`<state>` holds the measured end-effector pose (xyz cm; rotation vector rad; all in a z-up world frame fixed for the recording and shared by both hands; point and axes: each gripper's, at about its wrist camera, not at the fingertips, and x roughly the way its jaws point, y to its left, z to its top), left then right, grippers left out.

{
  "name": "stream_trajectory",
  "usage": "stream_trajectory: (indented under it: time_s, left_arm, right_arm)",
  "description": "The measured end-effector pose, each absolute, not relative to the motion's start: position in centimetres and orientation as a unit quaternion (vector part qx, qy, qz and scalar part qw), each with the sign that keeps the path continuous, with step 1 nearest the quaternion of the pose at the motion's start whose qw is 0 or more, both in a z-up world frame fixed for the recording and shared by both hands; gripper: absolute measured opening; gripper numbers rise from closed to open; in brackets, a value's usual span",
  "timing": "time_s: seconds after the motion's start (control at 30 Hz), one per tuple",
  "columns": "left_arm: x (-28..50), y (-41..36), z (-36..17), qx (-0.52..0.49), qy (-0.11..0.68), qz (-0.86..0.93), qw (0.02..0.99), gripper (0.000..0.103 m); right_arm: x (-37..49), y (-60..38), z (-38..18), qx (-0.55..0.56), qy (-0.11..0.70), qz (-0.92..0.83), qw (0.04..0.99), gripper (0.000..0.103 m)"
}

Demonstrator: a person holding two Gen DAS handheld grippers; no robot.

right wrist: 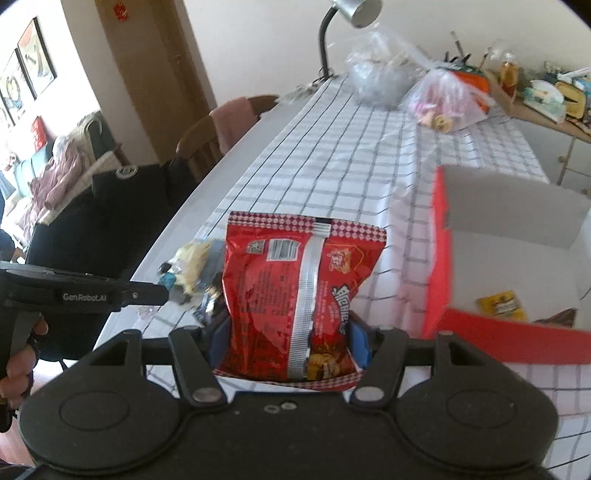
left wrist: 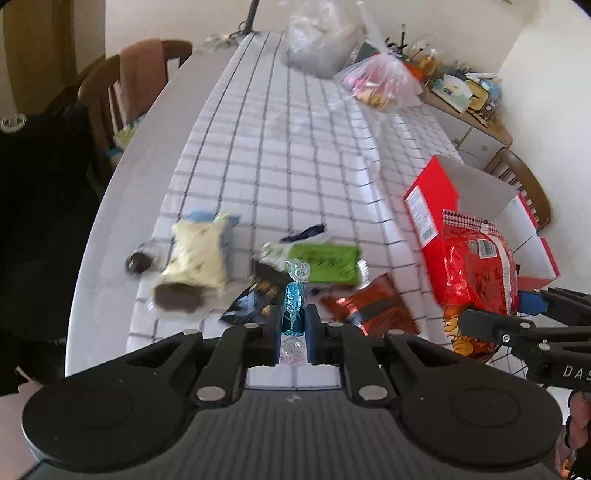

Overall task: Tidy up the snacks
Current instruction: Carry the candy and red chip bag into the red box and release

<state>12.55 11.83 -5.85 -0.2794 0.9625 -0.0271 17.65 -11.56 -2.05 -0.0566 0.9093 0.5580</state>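
My left gripper [left wrist: 293, 314] is shut on a blue twist-wrapped candy [left wrist: 294, 308], held above the checked tablecloth. Below it lie loose snacks: a cream packet [left wrist: 197, 258], a green packet [left wrist: 325, 264], a dark packet [left wrist: 255, 299] and a red-brown packet [left wrist: 373, 302]. My right gripper [right wrist: 290, 332] is shut on a puffy red snack bag [right wrist: 295, 288], upright between its blue pads [right wrist: 358, 341]. That bag [left wrist: 480, 280] and the right gripper [left wrist: 495, 314] also show at the right of the left wrist view. An open red box [right wrist: 439, 258] stands to the right with two small packets inside.
Two clear plastic bags [left wrist: 325, 40] [left wrist: 380, 79] with contents sit at the table's far end beside a lamp [right wrist: 360, 13]. Wooden chairs [left wrist: 122, 96] stand along the left edge, another chair [left wrist: 528, 181] behind the box. A cluttered side counter [right wrist: 546, 96] is at the back right.
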Motion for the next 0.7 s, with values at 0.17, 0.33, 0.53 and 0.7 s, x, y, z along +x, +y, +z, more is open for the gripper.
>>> stream_trajectory:
  time_s: [0.17, 0.33, 0.53, 0.7]
  left_arm:
    - [14.5, 7.8, -4.1, -0.123, 0.453, -0.016, 0.883, 0.012]
    - [16.7, 3.3, -2.9, -0.112, 0.444, -0.029, 0.888, 0.012]
    - [19.6, -2.0, -1.9, -0.103, 0.438, -0.047, 0.892, 0.012]
    - [21.9, -6.4, -1.5, -0.097, 0.436, -0.061, 0.893, 0.012]
  right_arm:
    - [19.1, -15.4, -0.8, -0.026, 0.418, 0.259, 0.871, 0.062]
    - [20.9, -19.6, 0.0, -0.025, 0.410, 0.247, 0.878, 0.062]
    - [23.2, -24.6, 0.6, -0.027, 0.407, 0.229, 0.884, 0.062]
    - [25.2, -28.9, 0.4, -0.027, 0.411, 0.211, 0.887, 0.062]
